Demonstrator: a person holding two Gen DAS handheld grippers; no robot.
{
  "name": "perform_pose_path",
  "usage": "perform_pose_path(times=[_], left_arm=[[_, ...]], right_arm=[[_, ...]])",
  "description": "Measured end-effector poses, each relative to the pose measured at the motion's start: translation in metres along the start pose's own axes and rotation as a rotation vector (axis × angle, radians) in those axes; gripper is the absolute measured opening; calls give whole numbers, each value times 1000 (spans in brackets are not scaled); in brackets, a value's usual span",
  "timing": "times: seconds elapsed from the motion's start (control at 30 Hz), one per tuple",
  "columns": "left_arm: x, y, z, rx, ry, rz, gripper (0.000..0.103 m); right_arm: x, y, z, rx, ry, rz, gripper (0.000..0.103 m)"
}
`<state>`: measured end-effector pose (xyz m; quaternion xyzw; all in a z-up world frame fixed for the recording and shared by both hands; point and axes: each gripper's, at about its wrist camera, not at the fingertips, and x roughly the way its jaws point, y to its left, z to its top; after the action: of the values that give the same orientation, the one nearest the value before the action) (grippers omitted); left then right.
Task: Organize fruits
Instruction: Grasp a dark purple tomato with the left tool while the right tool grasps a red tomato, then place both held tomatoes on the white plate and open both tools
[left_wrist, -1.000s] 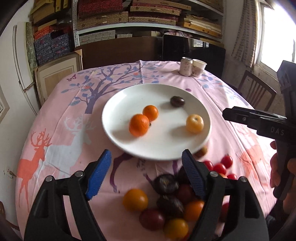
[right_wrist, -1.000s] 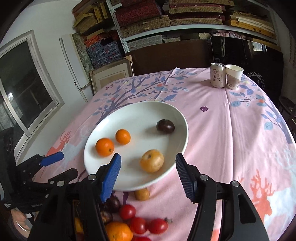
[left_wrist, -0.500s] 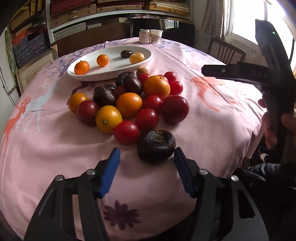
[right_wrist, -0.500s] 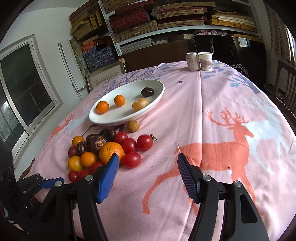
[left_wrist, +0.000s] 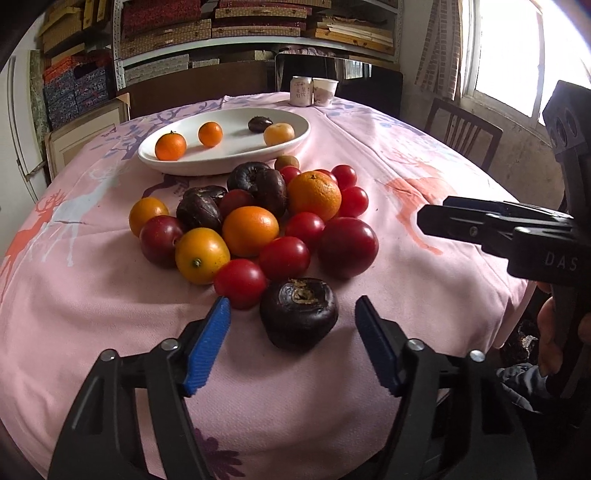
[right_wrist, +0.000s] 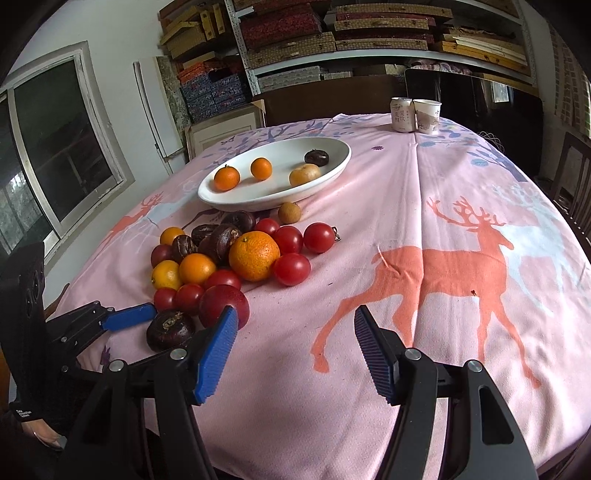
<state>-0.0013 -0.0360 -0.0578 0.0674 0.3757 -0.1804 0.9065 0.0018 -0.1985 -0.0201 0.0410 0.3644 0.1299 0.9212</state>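
Note:
A pile of fruit lies on the pink tablecloth: oranges (left_wrist: 314, 194), red tomatoes (left_wrist: 283, 257), dark purple fruits and a yellow one (left_wrist: 201, 254). A white plate (left_wrist: 229, 160) behind it holds two small oranges, a dark fruit and a yellow-brown fruit. My left gripper (left_wrist: 291, 314) is open, its blue pads on either side of the nearest dark fruit (left_wrist: 299, 312), not touching. My right gripper (right_wrist: 295, 325) is open and empty over bare cloth to the right of the pile (right_wrist: 255, 254). The plate shows in the right wrist view too (right_wrist: 273, 197).
A can (left_wrist: 302, 90) and a paper cup (left_wrist: 325, 91) stand at the table's far edge. A wooden chair (left_wrist: 461, 129) is at the right. Shelves with boxes fill the back wall. The table's near edge is just below both grippers.
Both grippers pulled back from over the plate to the near side of the table. The left one now frames the nearest dark fruit and has crept closer to it. Both stayed open.

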Motion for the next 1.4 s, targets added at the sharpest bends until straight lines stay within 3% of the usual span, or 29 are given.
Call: perform_pose_path(times=[0.03,0.2,0.47,0.63,0.67,0.7,0.73,0.93,1.17,1.3,1.4], left_arm=[[-2,-1,0,7,-6,-21,40],[-11,-1,-4,14,-10,-43,40],[-54,33,3,-49,-94,35,40],[-61,50,7,-81,-96,59,40],[-60,51,7,-82,-93,59,40],[-59,51,6,-82,-91,60,40],[-59,50,6,-80,-91,62,40],[-57,52,12,-80,-100,50,40],[-39,53,62,-35,-117,37,40],[-9,59,107,-17,-105,34,40],[29,70,136,-31,-51,35,40]], right_arm=[[0,0,-1,-2,0,-2,66],[2,0,-3,7,8,6,66],[18,28,-3,-78,37,73,66],[42,46,4,-107,73,102,66],[48,47,5,-107,85,103,65],[52,47,4,-100,97,122,46],[54,47,4,-88,112,141,41],[31,35,11,-48,66,201,41],[23,2,61,14,3,186,41],[44,-8,103,44,-4,198,41],[71,-9,133,52,14,194,41]])
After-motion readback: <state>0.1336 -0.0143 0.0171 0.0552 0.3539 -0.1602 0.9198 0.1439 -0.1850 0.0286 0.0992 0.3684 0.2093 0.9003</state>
